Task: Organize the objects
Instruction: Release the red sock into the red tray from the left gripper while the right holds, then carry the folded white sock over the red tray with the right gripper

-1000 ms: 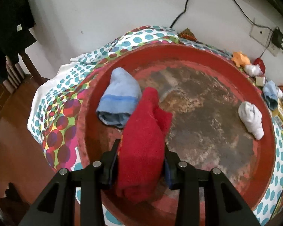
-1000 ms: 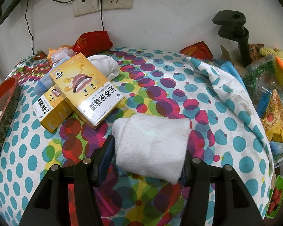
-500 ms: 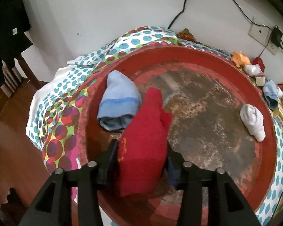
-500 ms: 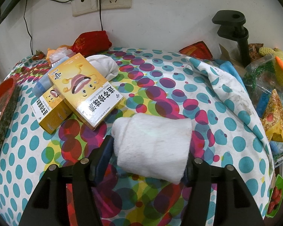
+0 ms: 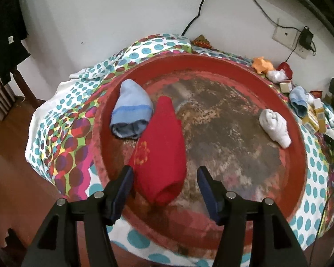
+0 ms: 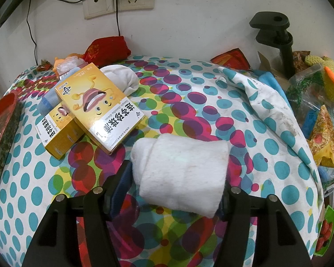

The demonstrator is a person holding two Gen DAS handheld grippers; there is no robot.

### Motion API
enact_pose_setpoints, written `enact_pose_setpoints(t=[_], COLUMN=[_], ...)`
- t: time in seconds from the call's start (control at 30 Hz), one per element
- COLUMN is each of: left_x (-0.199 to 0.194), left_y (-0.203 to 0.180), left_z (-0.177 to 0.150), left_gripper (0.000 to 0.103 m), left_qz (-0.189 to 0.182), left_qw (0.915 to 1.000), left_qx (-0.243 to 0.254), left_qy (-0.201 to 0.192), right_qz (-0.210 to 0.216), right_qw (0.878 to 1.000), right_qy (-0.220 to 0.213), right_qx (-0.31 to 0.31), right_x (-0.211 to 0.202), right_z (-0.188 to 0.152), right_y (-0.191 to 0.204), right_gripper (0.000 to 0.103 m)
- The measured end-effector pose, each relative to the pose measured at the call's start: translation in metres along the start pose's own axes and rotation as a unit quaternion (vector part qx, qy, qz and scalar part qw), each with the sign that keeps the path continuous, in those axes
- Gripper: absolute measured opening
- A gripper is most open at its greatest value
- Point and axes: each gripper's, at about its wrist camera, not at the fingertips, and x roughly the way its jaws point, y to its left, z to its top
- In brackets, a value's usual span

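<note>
A red sock (image 5: 160, 155) lies in the big round red tray (image 5: 211, 57), next to a light blue sock (image 5: 131, 111); a white sock (image 5: 275, 129) rests by the tray's right rim. My left gripper (image 5: 164, 178) straddles the red sock's near end, its jaws opening. The right pad stands clear of the sock and the left pad sits at its edge. In the right wrist view a rolled white sock (image 6: 180, 171) fills the gap of my right gripper (image 6: 176, 178). Both pads still touch it while the jaws ease open. It hides the right pad.
Two yellow boxes (image 6: 100, 106) (image 6: 58, 135), a white sock (image 6: 122, 77) and a red cloth (image 6: 109, 49) lie on the dotted tablecloth (image 6: 211, 115) by the wall. A black clamp (image 6: 276, 33) and snack bags (image 6: 311, 102) crowd the right. The tray's edge (image 6: 2, 133) shows at left.
My left gripper's jaws spread wide and let go of the red sock, which now lies in the tray. The right gripper's jaws widened slightly around the white roll.
</note>
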Motion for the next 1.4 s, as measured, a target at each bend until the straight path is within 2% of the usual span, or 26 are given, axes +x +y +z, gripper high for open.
enact_pose_setpoints(t=[0.2, 0.37, 0.5, 0.6, 0.7, 0.8, 0.9, 1.17, 1.3, 1.4], left_x=[-0.034, -0.051, -0.053, -0.056, -0.06, -0.064, -0.064, -0.064, -0.063, -0.062], left_y=[0.003, 0.011, 0.016, 0.014, 0.011, 0.012, 0.016, 0.042, 0.047, 0.051], left_z=[-0.02, -0.036, -0.047, -0.053, -0.057, -0.057, -0.058, -0.057, -0.057, -0.057], left_gripper=[0.061, 0.061, 0.061, 0.061, 0.061, 0.061, 0.061, 0.061, 0.061, 0.061], left_qz=[0.007, 0.007, 0.023, 0.036, 0.048, 0.027, 0.034, 0.026, 0.043, 0.039], left_qw=[0.9985, 0.997, 0.9964, 0.9947, 0.9923, 0.9932, 0.9933, 0.9956, 0.9949, 0.9949], left_qx=[0.007, 0.004, 0.016, 0.042, 0.052, 0.05, 0.044, -0.019, -0.03, -0.038], left_qy=[-0.053, -0.077, -0.08, -0.087, -0.101, -0.102, -0.101, -0.088, -0.087, -0.084], right_qz=[-0.001, -0.001, -0.01, -0.025, -0.042, -0.047, -0.046, -0.013, 0.011, 0.03], right_qw=[1.0, 1.0, 1.0, 1.0, 0.999, 0.998, 0.998, 1.0, 1.0, 0.999], right_qy=[0.0, 0.0, -0.001, 0.007, 0.01, 0.013, 0.013, 0.008, 0.003, -0.005], right_qx=[0.0, 0.0, -0.003, 0.015, 0.017, 0.033, 0.035, 0.016, 0.001, -0.016], right_x=[0.0, -0.001, -0.002, -0.006, -0.011, -0.019, -0.028, -0.052, -0.062, -0.073], right_z=[-0.001, -0.001, -0.002, -0.004, -0.008, -0.016, -0.024, -0.035, -0.034, -0.029], right_y=[-0.004, -0.003, -0.002, -0.001, 0.002, 0.003, 0.009, 0.061, 0.093, 0.12], right_gripper=[0.06, 0.06, 0.054, 0.043, 0.042, 0.041, 0.041, 0.042, 0.042, 0.042])
